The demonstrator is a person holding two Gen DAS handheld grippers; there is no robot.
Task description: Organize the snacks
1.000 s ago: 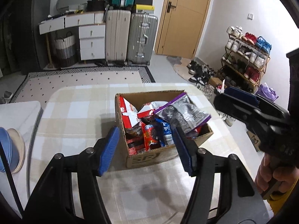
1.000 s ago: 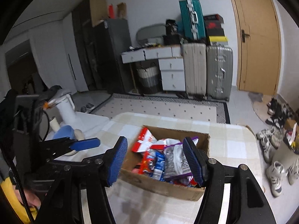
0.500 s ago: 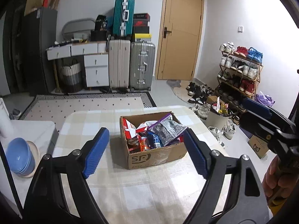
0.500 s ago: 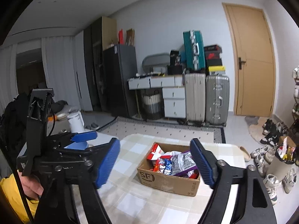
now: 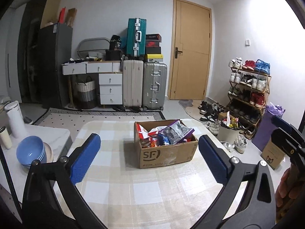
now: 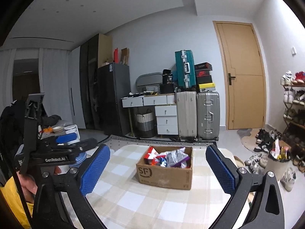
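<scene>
We see a cardboard box (image 5: 165, 148) standing open-topped at the centre of the left wrist frame on the checked bench (image 5: 118, 187), heaped with snack packets (image 5: 164, 133): red and white ones at its left, a grey packet with purple edges (image 5: 176, 131) lying tilted across the top, its long axis running from lower left to upper right. The box's long side runs left to right, printed face toward us. The left hand-held gripper (image 5: 149, 158) has just been opening and stands spread wide, nothing between its blue pads. The right hand-held gripper (image 6: 158, 169) has likewise just been opening, empty, framing the same box (image 6: 165, 171). Blue bowls (image 5: 30, 153) sit stacked at lower left.
</scene>
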